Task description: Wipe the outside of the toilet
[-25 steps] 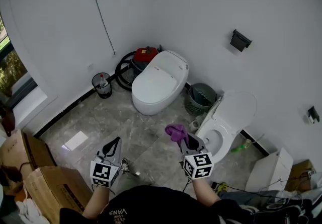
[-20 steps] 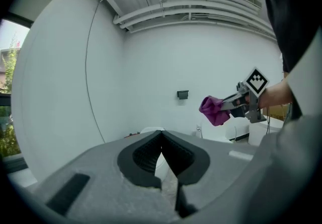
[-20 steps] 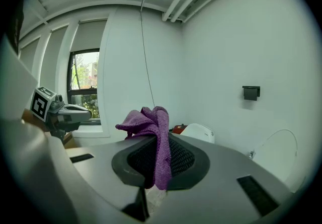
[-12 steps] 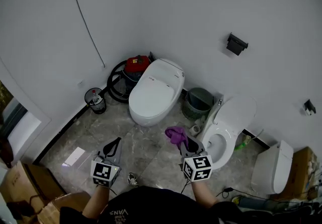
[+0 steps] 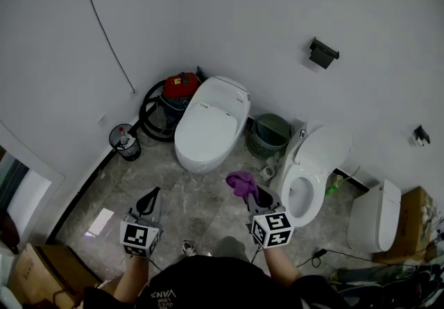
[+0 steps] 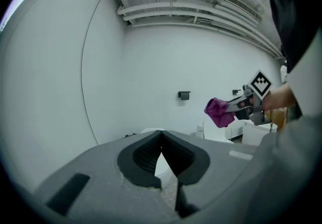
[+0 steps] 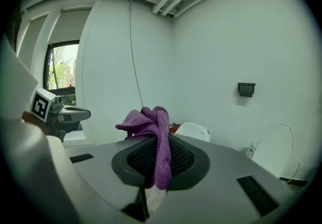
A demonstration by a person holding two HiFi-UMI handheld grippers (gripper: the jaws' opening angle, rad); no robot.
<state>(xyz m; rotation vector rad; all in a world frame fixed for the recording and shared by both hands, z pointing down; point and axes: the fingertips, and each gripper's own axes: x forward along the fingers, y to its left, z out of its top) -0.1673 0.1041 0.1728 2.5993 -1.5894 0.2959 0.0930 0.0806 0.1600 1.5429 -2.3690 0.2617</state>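
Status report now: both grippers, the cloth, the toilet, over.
Right gripper shut on purple cloth. Left gripper shut, empty. Closed toilet ahead, not touched. Nothing blocking it.

White oval toilet point(image 5: 208, 127), lid closed, purple cloth point(image 5: 241, 182) bunched up

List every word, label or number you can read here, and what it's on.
"VANS": on the black shirt, upside down in the head view; smaller print beside it is unreadable.
Label on the red vacuum: too small to read.
The marker cubes: patterns only, no words.
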